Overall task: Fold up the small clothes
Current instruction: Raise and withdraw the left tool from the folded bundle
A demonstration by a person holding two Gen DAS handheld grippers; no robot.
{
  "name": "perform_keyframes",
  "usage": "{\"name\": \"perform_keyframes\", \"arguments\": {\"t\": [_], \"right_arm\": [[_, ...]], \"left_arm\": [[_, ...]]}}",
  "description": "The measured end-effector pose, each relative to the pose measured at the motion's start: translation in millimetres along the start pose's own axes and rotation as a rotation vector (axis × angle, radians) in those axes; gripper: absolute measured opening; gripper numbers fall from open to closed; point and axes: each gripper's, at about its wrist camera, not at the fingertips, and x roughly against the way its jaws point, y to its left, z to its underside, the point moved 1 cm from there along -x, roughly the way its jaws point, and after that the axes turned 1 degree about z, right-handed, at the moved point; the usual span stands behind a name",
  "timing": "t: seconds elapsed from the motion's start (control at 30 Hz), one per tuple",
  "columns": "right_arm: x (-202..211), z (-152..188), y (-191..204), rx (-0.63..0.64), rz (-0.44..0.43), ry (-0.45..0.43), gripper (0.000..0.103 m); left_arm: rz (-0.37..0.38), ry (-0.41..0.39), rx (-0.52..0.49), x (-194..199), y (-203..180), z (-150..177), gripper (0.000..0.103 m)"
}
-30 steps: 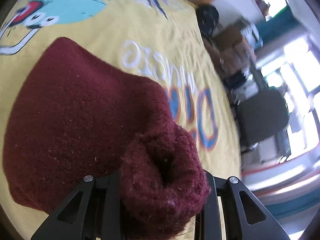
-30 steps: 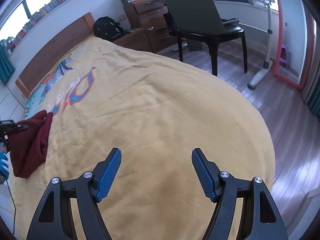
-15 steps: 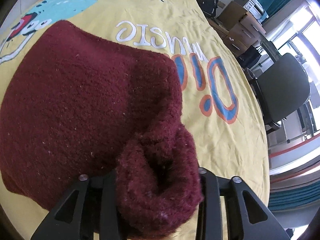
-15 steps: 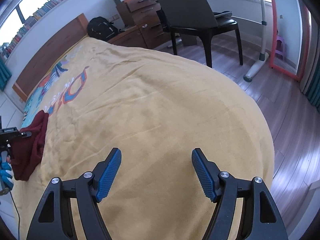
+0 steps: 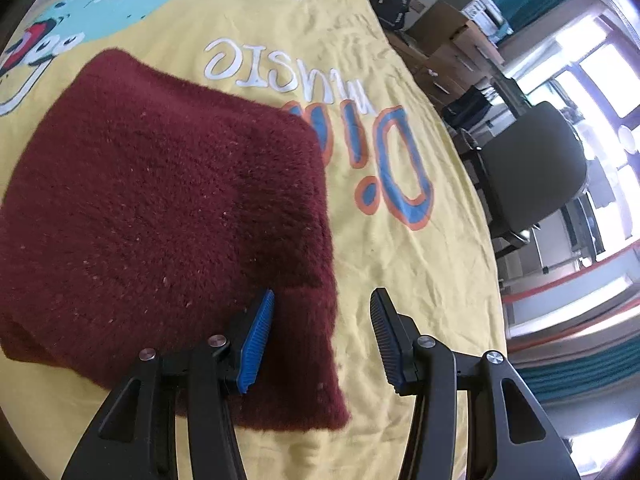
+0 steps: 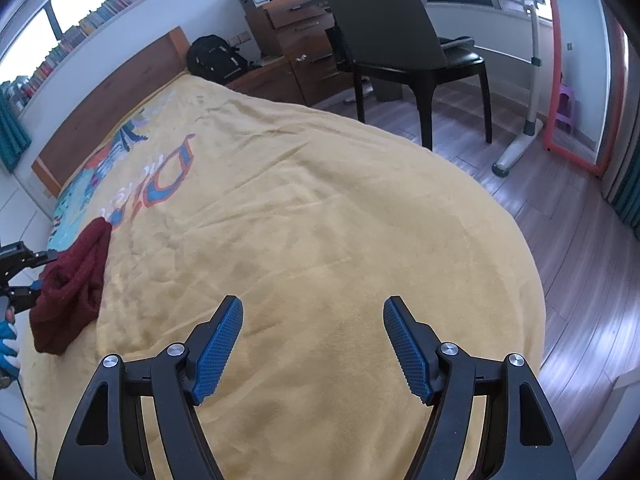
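The yellow bedspread (image 5: pixel 400 272) carries white lettering "MUSIC" (image 5: pixel 280 68), seen upside down. Beside it stand large blue, orange-outlined letters (image 5: pixel 384 176), not fully legible.

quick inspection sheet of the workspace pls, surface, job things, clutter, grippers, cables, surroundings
surface: yellow printed blanket on a bed, lightly wrinkled
job's things: maroon knit garment lying near the blanket's print, one edge under the left gripper
clutter: nothing seen on the blanket
grippers: left gripper open over the garment's edge; right gripper open above bare blanket
cables: thin cable at the blanket's left edge
surroundings: chair, backpack, drawers, headboard, wood floor
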Motion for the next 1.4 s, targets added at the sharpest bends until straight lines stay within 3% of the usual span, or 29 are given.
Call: {"name": "perform_keyframes", "arguments": {"t": [0.37, 0.57, 0.83, 1.2, 1.4], "right_arm": [[36, 4, 19, 0.021, -0.009, -0.032, 0.075], [53, 18, 34, 0.024, -0.027, -0.028, 0.075], [83, 39, 76, 0.097, -0.061, -0.030, 0.074], [137, 65, 145, 0.225, -0.104, -0.040, 0.075], [157, 69, 190, 0.322, -0.139, -0.054, 0.075]], "left_arm": [[0.034, -0.049, -0.108, 62, 7, 22, 0.045], [-0.013, -0.056, -0.133, 92, 38, 53, 0.045], [-0.060, -0.099, -0.099, 147, 84, 91, 0.045], [-0.170, -0.176, -0.149, 219, 124, 138, 0.045], [-0.166, -0.231, -0.078, 253, 172, 155, 0.045]]}}
